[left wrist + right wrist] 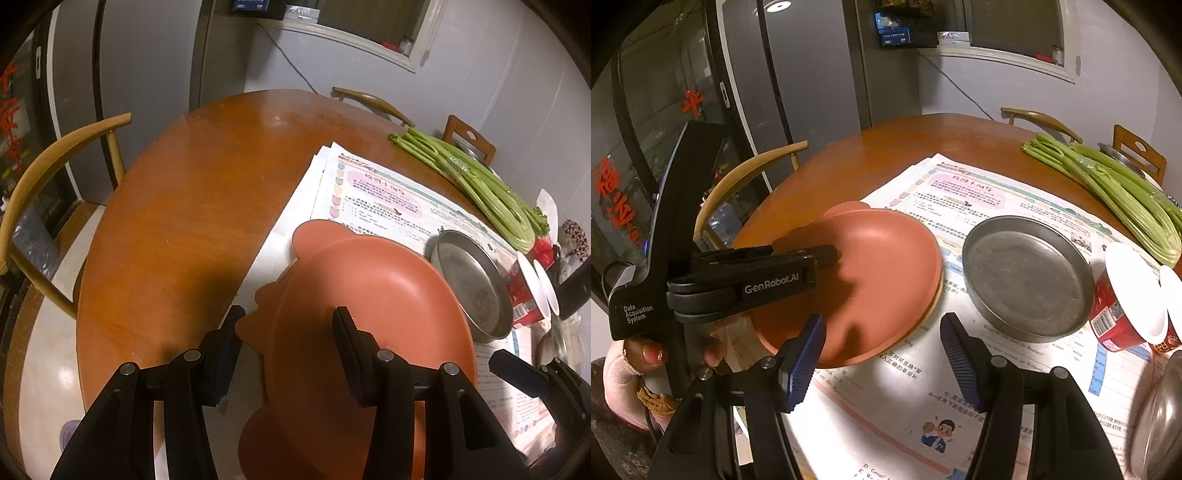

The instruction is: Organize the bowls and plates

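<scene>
A terracotta plate (373, 291) with round ear-like tabs is tilted over the newspaper; it also shows in the right wrist view (882, 266). My left gripper (288, 328) is open with its jaws either side of the plate's near rim, the right finger over the plate's inside. From the right wrist view the left gripper (827, 254) reaches over the plate's left edge. A round grey metal dish (472, 284) lies right of the plate, and shows in the right wrist view (1027, 277). My right gripper (882, 354) is open and empty above the newspaper.
The round wooden table (177, 206) carries spread newspapers (923, 417), a celery bundle (1115, 188), red paper cups (1123, 302) and a metal bowl (1160, 417) at the right edge. Wooden chairs (48, 177) stand around. A fridge is behind.
</scene>
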Motion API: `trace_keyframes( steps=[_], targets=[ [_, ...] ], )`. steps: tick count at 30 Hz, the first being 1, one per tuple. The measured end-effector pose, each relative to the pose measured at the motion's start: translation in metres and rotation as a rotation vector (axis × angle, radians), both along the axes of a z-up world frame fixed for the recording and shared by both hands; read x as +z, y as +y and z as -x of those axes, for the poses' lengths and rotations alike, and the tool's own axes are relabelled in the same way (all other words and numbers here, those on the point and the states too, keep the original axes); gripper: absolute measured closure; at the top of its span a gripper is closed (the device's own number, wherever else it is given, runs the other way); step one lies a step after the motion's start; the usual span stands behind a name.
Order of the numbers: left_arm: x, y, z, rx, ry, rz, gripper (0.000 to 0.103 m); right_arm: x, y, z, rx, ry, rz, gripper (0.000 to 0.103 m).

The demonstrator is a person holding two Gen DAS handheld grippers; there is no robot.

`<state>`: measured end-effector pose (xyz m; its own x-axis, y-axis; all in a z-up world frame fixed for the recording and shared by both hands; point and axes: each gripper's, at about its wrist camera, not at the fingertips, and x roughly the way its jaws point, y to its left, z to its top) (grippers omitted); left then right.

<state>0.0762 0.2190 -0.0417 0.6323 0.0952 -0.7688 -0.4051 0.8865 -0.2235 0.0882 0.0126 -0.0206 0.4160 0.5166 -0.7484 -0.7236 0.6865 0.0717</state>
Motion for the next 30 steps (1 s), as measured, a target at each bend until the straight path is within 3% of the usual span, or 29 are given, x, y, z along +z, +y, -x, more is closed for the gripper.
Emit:
trace_keyframes(
  steps=[18, 30],
  targets=[
    [0.028, -0.016, 0.025, 0.010, -0.057, -0.024, 0.051, 0.012, -0.023, -0.002, -0.043, -0.011, -0.054, 0.038],
    [0.042, -0.022, 0.032, 0.041, -0.062, -0.091, 0.047, 0.023, -0.039, 0.002, -0.056, -0.017, -0.094, 0.038]
  ],
)
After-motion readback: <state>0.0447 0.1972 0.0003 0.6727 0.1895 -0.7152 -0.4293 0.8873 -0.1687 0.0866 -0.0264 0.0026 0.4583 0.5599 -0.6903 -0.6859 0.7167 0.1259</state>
